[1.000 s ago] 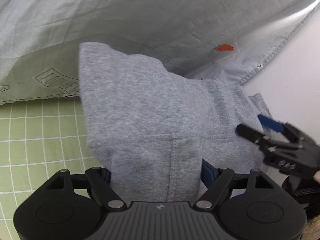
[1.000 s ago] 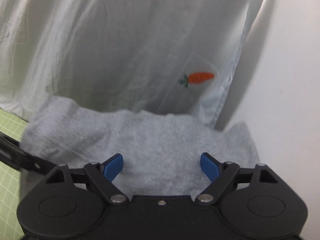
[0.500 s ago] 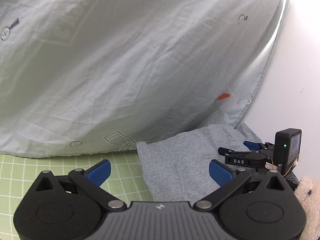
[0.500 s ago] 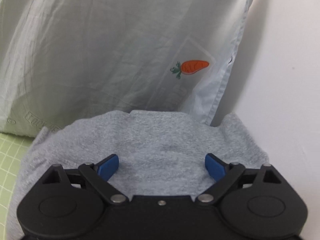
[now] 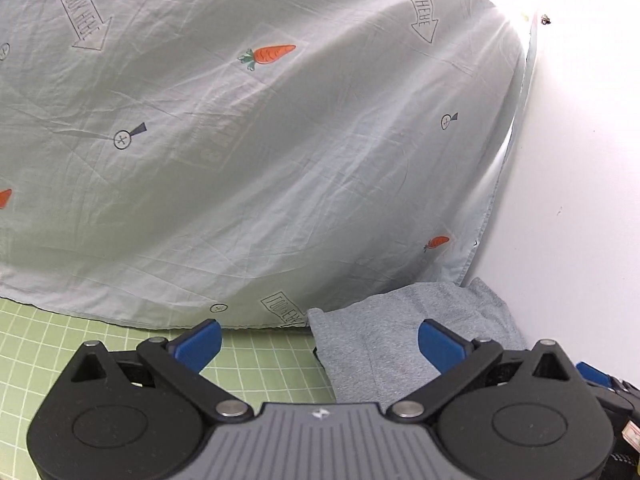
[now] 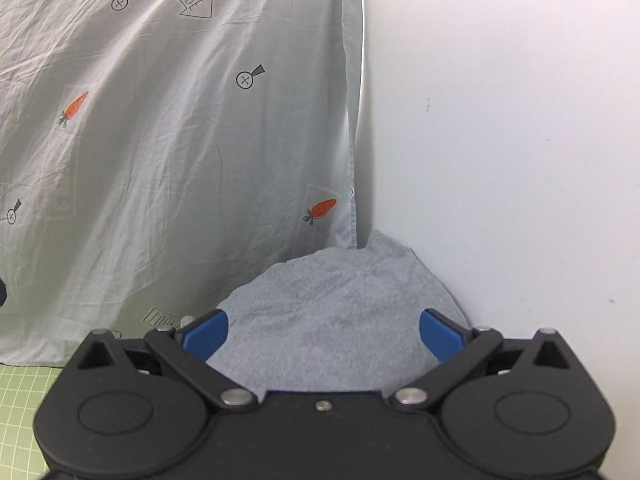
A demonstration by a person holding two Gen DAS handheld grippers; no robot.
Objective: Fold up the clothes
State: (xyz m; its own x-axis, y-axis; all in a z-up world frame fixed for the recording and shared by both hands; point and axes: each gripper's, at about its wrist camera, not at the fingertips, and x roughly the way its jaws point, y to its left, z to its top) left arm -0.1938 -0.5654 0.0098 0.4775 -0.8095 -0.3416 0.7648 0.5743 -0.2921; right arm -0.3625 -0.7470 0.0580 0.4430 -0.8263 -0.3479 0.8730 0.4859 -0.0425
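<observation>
A folded grey sweat garment point(image 5: 404, 320) lies on the green grid mat point(image 5: 80, 340), tucked into the corner between the hanging sheet and the white wall. My left gripper point(image 5: 318, 344) is open and drawn back from the garment's left edge, nothing between its blue pads point(image 5: 198, 342). In the right wrist view the garment point(image 6: 332, 300) spreads out beyond my right gripper point(image 6: 324, 332), whose jaws are opening with no cloth pinched between them. A part of the right gripper point(image 5: 600, 380) shows at the lower right of the left wrist view.
A pale blue sheet point(image 5: 260, 140) printed with carrots and arrows hangs behind the mat as a backdrop. A white wall point(image 6: 500, 140) closes the right side. The green mat point(image 6: 20, 392) extends to the left.
Both grippers let go of the grey garment and pulled back and up from it. Their jaws widened. The garment now lies flat and small in the corner.
</observation>
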